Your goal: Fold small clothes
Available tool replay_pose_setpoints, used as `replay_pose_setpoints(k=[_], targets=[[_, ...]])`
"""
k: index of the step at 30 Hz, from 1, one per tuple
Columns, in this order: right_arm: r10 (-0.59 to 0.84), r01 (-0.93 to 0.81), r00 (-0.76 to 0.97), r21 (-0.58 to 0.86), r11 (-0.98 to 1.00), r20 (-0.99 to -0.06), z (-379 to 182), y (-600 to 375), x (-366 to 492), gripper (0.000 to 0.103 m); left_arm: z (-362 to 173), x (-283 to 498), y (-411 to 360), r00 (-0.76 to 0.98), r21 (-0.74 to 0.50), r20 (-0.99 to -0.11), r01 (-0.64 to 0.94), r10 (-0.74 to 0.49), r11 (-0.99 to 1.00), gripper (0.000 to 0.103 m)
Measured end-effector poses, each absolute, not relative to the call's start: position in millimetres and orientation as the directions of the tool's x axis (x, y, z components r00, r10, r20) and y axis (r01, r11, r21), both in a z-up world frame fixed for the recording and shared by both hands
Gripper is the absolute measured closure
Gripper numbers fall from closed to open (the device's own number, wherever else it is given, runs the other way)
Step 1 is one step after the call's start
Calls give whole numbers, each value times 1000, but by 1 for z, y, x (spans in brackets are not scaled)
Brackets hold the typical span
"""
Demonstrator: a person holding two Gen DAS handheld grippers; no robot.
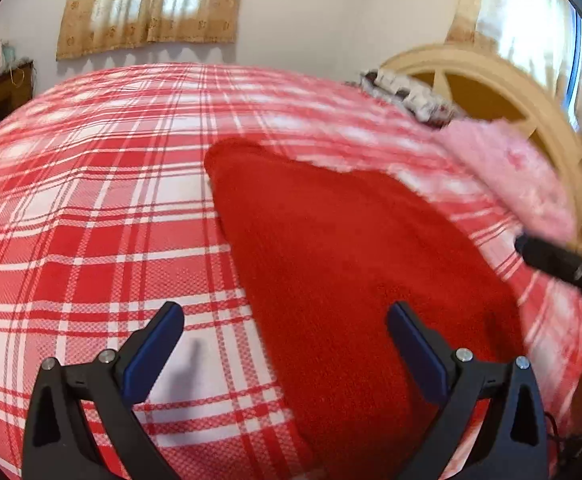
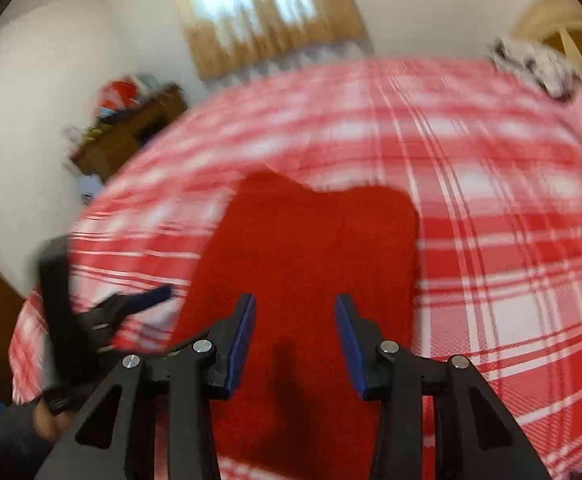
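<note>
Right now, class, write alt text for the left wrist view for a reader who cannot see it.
A red knitted garment lies flat on a bed covered by a red and white plaid sheet. The open left gripper hovers over the garment's near edge. A pink fluffy blanket and a curved wooden headboard sit at right.

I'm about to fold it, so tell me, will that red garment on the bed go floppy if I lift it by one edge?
Probably floppy: the red garment lies flat, following the plaid bedspread with soft, rounded edges. Its fuzzy, knit-like surface suggests it should grip the blue pads rather than slip. Both grippers are open, holding nothing.
</note>
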State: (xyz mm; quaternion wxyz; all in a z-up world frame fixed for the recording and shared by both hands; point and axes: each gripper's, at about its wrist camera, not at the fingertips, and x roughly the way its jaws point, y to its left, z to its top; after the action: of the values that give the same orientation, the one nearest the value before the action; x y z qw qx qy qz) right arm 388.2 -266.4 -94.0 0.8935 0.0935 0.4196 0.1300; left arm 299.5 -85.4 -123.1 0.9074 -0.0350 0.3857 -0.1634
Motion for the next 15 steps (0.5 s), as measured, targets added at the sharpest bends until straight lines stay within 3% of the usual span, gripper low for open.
replay_pose_setpoints(k=[2,4,6,10,13,15], targets=[[293,-104,604,292,951,-741,-113,-281,399,74,-132,302,-92,633,-163,-711,278,-308,947,0],[318,-89,612,336,938,-724,-115,-292,398,79,-132,306,-90,619,-189,-715,274,-323,943,0],[358,-86,610,390,917,-707,-119,-300,397,79,-134,308,-88,608,-212,-716,278,-342,937,0],[359,-130,648,367,921,-672,-123,-296,387,79,-138,312,-94,591,-234,-721,285,-363,930,0],[383,-153,652,381,912,-654,-113,-298,384,75,-140,311,-87,576,-288,-715,272,-395,918,0],[383,-148,664,389,909,-642,-100,-304,381,57,-140,305,-84,580,-301,-707,272,-405,914,0]])
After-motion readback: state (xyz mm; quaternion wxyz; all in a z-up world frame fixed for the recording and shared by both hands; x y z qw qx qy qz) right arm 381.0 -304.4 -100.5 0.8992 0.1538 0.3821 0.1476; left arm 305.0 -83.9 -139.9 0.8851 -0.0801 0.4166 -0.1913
